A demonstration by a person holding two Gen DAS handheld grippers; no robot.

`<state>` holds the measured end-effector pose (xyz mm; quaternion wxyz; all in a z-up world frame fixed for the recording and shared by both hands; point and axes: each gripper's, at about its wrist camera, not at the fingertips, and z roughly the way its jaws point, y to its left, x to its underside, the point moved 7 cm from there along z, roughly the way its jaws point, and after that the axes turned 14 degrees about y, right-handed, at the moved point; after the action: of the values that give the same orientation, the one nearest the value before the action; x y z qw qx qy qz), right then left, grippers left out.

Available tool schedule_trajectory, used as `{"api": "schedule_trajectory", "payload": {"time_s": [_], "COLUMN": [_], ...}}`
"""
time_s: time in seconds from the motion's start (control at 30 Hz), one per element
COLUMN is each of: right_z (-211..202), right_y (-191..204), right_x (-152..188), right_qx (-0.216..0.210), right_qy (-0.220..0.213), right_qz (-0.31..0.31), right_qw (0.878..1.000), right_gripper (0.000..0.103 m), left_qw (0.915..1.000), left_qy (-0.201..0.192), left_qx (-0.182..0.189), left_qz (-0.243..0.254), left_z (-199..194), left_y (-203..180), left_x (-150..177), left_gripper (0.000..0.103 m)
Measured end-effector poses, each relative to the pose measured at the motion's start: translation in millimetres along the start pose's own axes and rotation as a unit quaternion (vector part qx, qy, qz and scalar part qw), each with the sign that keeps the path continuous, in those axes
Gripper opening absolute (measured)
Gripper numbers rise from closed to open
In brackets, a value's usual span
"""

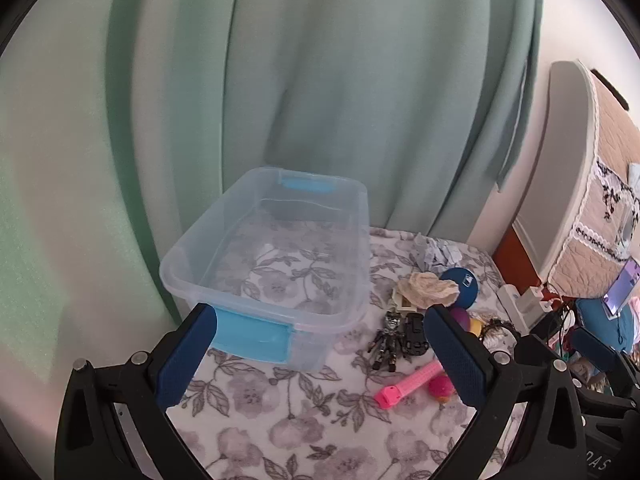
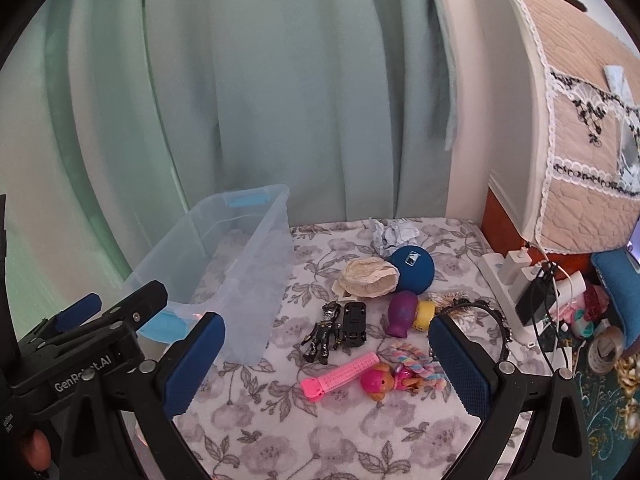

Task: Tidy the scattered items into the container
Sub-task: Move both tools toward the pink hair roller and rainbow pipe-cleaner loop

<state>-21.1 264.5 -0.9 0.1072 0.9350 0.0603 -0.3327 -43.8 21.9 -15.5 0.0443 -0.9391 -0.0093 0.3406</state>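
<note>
Your right gripper point(image 2: 326, 354) and left gripper point(image 1: 320, 344) hover with jaws apart, empty. Beyond, pink comb point(image 2: 340, 376), doll point(image 2: 386, 380) and black figure point(image 2: 324, 334) lie just right of the clear bin point(image 2: 244, 264); a power strip point(image 2: 508, 284) flanks them.

White "GenRobot.AI" lettering, partly blurred, on the black body of the left gripper point(image 2: 76, 312), seen in the right wrist view
</note>
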Motion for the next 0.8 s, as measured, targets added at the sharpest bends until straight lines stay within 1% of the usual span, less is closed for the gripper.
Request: {"api": "schedule_trajectory", "payload": {"time_s": [0.2,0.37,0.43,0.5,0.57,0.73,0.8], "right_z": [0,10,16,25,31,49,56], "right_y": [-40,-73,-84,-94,-101,-113,-116], "right_x": [11,24,29,35,37,45,47], "right_qx": [-0.007,0.002,0.001,-0.004,-0.004,-0.023,-0.022], "right_qy": [-0.007,0.003,0.012,0.031,0.028,0.043,0.045], "right_qz": [0.027,0.050,0.056,0.068,0.065,0.083,0.081], "right_qw": [1.000,0.999,0.998,0.997,0.997,0.995,0.995], "right_gripper": [0.103,0.103,0.103,0.103,0.103,0.103,0.103], "left_qw": [0.9992,0.9975,0.9966,0.9958,0.9949,0.9936,0.9926], "left_qy": [0.010,0.025,0.034,0.042,0.049,0.064,0.070], "left_qx": [0.024,0.023,0.025,0.024,0.024,0.032,0.031], "left_qz": [0.031,0.061,0.071,0.078,0.084,0.088,0.094], "left_z": [12,31,39,48,56,74,82], "left_y": [-44,-76,-85,-91,-96,-104,-107], "left_x": [7,16,20,24,28,33,35], "left_gripper": [0.103,0.103,0.103,0.103,0.103,0.103,0.103]}}
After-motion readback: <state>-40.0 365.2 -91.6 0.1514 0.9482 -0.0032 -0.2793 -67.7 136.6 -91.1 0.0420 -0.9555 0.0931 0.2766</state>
